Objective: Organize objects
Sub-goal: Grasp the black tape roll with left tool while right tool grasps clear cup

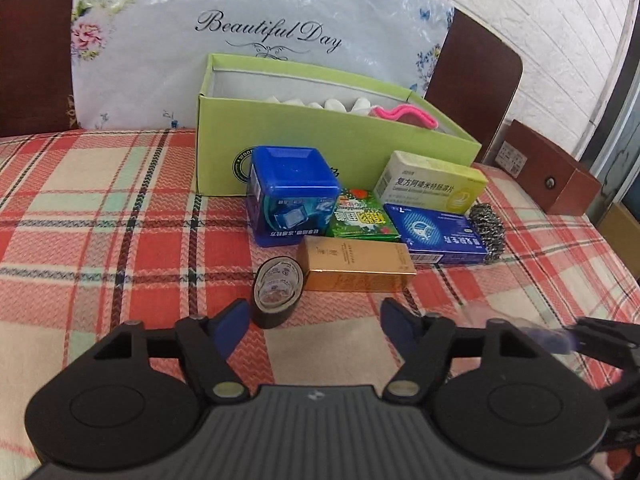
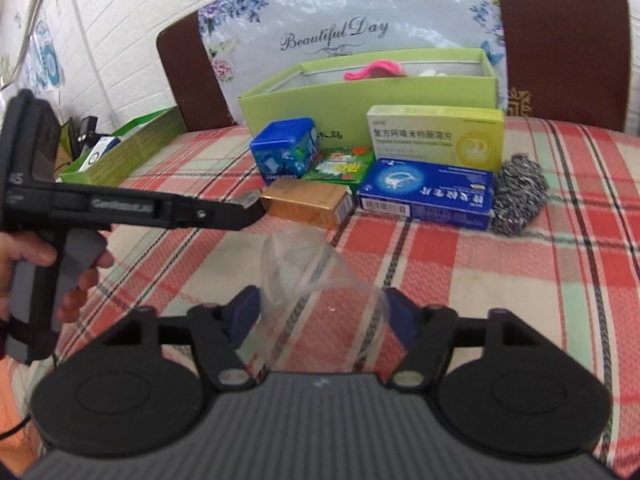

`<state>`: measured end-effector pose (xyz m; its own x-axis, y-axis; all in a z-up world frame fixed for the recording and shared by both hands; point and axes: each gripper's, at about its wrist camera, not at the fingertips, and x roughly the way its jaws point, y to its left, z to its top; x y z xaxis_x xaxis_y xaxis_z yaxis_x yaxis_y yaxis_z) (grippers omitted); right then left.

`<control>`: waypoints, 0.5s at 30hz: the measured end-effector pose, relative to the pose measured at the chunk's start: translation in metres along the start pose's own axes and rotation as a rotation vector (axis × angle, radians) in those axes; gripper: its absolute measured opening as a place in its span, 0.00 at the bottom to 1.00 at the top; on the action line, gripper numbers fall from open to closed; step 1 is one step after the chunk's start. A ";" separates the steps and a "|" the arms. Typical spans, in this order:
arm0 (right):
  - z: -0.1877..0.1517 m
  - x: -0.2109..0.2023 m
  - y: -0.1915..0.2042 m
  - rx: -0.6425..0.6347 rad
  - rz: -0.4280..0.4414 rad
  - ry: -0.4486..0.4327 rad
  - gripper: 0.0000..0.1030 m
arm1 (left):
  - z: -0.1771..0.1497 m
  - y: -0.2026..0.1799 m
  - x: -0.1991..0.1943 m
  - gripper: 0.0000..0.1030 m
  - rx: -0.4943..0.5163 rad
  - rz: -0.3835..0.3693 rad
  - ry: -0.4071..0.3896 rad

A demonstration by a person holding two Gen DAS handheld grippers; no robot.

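The right gripper (image 2: 320, 316) has its fingers closed on a clear, soft plastic cup (image 2: 316, 280) — pick-up is in hand. The left gripper (image 1: 314, 326), fingers wide and empty, hovers at 6 o'clock of the black tape roll (image 1: 276, 294). Next: carry the cup up to the open green cardboard box (image 2: 360, 96) at 12 o'clock.

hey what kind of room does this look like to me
Probably a bedroom at home: a plaid bedspread, a dark wooden headboard against a white brick wall, with household items like medicine boxes.
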<state>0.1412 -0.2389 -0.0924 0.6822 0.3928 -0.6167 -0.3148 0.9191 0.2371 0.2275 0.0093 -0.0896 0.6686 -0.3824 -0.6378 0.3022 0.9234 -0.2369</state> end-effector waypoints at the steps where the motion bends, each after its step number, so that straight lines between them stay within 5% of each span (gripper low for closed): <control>1: -0.003 -0.007 0.000 0.002 -0.006 -0.012 0.66 | 0.002 0.001 0.004 0.70 0.007 0.008 -0.001; 7: -0.016 -0.030 0.006 -0.004 -0.016 -0.024 0.66 | 0.011 0.002 0.020 0.66 0.028 0.047 -0.009; 9: -0.019 -0.031 0.009 -0.014 -0.021 -0.014 0.66 | 0.010 0.005 0.024 0.31 0.018 0.041 0.017; 15: -0.023 -0.029 0.022 -0.033 -0.013 0.005 0.66 | -0.016 0.005 -0.006 0.31 -0.026 -0.004 0.019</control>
<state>0.0989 -0.2308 -0.0863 0.6828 0.3805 -0.6237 -0.3277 0.9225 0.2040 0.2142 0.0171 -0.0986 0.6543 -0.3855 -0.6507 0.2867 0.9225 -0.2583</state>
